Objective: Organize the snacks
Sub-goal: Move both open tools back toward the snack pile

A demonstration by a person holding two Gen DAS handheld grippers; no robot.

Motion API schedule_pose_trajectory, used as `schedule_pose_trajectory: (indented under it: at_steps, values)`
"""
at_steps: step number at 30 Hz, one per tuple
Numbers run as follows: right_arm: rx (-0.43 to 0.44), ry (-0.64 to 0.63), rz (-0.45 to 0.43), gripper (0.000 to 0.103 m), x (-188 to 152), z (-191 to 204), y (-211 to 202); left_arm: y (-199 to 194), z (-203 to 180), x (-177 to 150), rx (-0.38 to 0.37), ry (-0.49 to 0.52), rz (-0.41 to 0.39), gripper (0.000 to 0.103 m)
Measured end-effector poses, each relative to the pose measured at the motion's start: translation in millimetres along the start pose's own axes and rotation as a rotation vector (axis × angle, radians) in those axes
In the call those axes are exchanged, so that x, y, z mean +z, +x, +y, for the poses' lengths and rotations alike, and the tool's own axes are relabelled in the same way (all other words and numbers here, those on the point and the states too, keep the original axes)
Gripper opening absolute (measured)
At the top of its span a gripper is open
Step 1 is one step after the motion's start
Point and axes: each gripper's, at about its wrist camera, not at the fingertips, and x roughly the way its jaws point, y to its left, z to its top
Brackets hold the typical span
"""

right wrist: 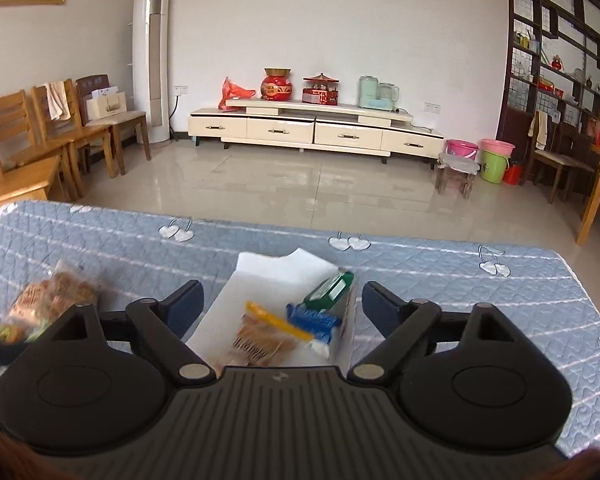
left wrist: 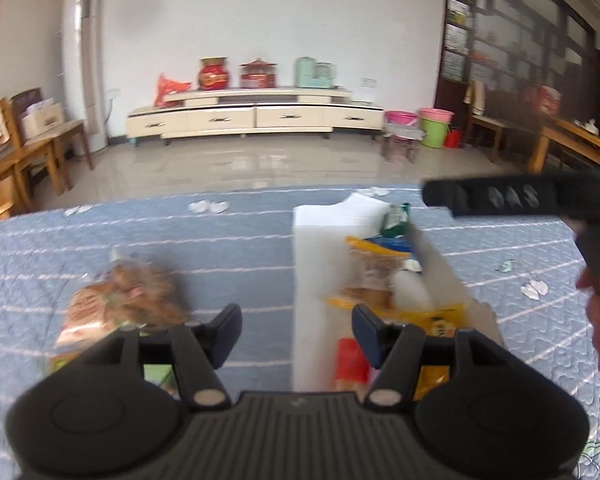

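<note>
Hovering released left claw [left wrist: 296, 330], cookie bag [left wrist: 126, 300] to its left, right claw [right wrist: 282, 308] released over white box [right wrist: 260, 276]

The black two-finger left gripper [left wrist: 296, 330] is held level with its jaws spread wide and nothing gripped. The black two-finger right gripper [right wrist: 282, 306] is likewise held wide apart and unloaded, seen at three o'clock from the left wrist.

I see a blue quilted cover [right wrist: 440, 280] with white stripes and white hearts — on it a white box [right wrist: 276, 276]. Inside: a green packet [right wrist: 330, 290], a blue packet [right wrist: 314, 318], a yellow-edged biscuit bag [right wrist: 268, 330].
</note>
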Motion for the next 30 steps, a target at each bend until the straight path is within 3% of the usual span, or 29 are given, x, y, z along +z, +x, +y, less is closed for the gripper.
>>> schedule_pose_trajectory:
  at_steps: [23,30]
  values:
    - [0.135,-0.010,0.061,0.103,-15,87,11,-23,96,-24,0.161,-0.102,-0.013,0.061]
    - [0.193,-0.041,0.087,0.103,-32,116,18,-12,148,-47,0.265,-0.144,0.032,0.065]
